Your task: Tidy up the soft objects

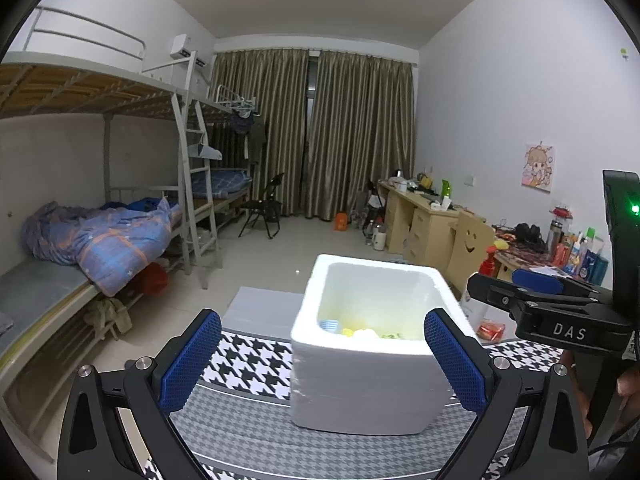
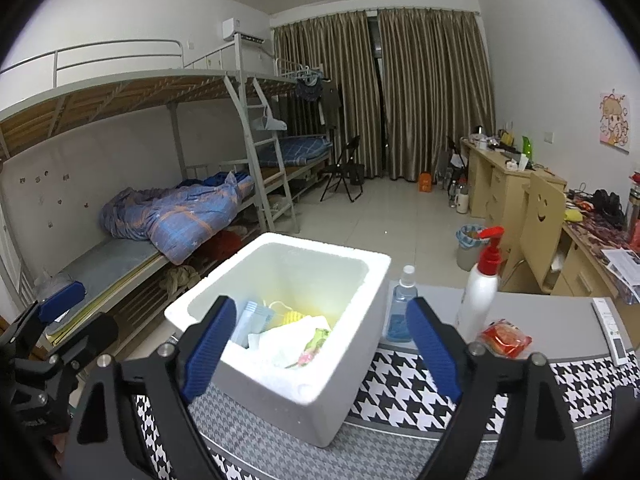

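hovering over the white foam box (image 2: 276,316), the right gripper (image 2: 320,344) has its blue-padded jaws spread wide with nothing between them; they frame the box's open top in the lower middle of the right wrist view. the left gripper (image 1: 322,360) also stands wide open and empty, its pads either side of the same box in the lower middle of the left wrist view.

the soft objects (image 2: 288,336) lie piled inside the box: a white cloth, a pale blue ribbed piece, something yellow and a small pink and green packet. the box sits on a houndstooth-patterned surface (image 2: 400,384), its near corner close to the bottom of the frame.

outside the box, at the right of the right wrist view, a small orange-red packet (image 2: 506,338) lies on the surface just beside a white pump bottle with a red top (image 2: 482,284), and a small clear spray bottle (image 2: 402,308) stands between the box and the pump bottle.

judging what may go wrong: if the red packet is next, a wide-open reach could knock the tall pump bottle over, since it stands so near. the foam box looks light, so a finger catching its rim could shove or tip it. the heaped cloth could also snag on a pad and be dragged out.
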`<state>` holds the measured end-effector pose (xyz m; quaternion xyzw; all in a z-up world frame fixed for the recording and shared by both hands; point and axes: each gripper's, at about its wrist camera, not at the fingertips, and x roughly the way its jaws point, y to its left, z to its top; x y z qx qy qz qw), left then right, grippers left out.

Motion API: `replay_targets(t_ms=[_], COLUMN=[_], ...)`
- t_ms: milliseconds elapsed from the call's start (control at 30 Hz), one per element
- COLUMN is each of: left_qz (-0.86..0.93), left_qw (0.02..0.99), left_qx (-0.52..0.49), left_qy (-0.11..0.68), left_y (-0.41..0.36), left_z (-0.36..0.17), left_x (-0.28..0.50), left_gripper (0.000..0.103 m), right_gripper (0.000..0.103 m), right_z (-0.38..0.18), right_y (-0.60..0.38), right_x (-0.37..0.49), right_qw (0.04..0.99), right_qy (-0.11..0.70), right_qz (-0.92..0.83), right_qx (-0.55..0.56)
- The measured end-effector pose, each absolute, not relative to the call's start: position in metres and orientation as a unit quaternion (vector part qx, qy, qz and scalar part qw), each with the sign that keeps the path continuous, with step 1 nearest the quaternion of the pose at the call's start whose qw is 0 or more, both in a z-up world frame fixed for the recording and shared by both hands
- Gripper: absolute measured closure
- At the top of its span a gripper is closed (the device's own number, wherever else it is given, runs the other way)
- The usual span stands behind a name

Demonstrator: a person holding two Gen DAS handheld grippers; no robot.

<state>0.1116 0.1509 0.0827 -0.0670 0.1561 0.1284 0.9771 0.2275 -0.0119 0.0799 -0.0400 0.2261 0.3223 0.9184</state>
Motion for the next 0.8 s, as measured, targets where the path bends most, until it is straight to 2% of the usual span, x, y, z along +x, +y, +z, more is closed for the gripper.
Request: replay_targets(t_ms=[367,500,800], left_qz=[0.109,0.105,0.094], left_qw=[0.981,0.982,0.984], left_qx=[-0.06,-0.055,-0.043], left_qy=[0.149,0.148,0.147], left_y=[0.126,0.118,0.098], left_z=[0.092,0.092,0.091], left_x=[0.108,0.106,0.103], left_gripper=[0.001,0.001,0.001], right_gripper=[0.007,0.002,0.002], right_z=[0.089,0.092,0.091], right_y=[-0.04,-0.051,-0.073], right_x=[0.2,0.192,0.177], right_qw=[0.933,0.941,0.948], right_qy=[0.183,0.16,0.143], right_qz=[0.306,0.295,0.282], right_qx=[-0.04,-0.041,-0.038])
